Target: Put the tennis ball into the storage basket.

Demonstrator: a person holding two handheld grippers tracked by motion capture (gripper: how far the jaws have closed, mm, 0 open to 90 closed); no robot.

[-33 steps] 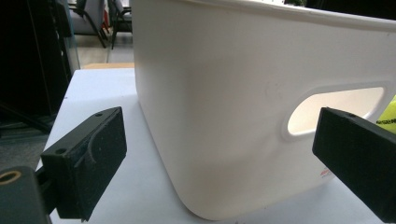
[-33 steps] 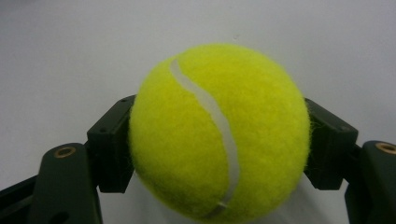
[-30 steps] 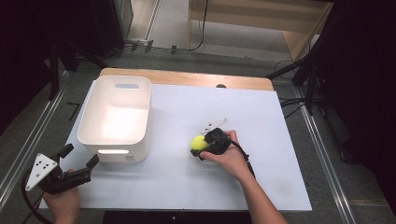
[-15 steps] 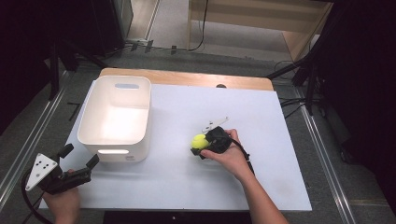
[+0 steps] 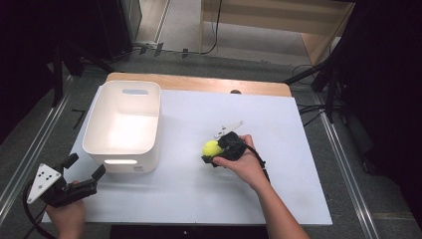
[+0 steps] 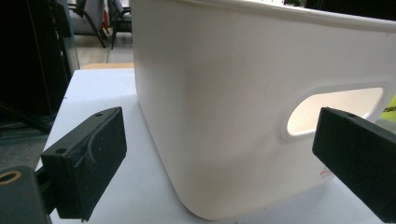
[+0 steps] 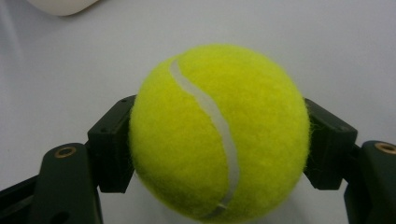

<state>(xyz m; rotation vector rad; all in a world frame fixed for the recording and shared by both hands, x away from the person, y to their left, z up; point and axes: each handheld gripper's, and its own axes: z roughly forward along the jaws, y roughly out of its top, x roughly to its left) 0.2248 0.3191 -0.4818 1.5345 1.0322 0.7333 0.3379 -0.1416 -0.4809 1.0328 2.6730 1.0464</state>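
Right tongs [image 5: 211, 152] clamped tight on the tennis ball [image 5: 211, 148], centre of frame on the white desk [image 5: 278, 149]. Left tongs [image 5: 84, 169] gaped wide at lower left, beside the white bin [image 5: 124, 149].

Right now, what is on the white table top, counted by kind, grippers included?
Tennis ball: 1, yellow, clamped in the right gripper
Bin: 1, white, with a handle cut-out facing the left gripper
Grippers: 2, the left one open and holding nothing
Total: 4
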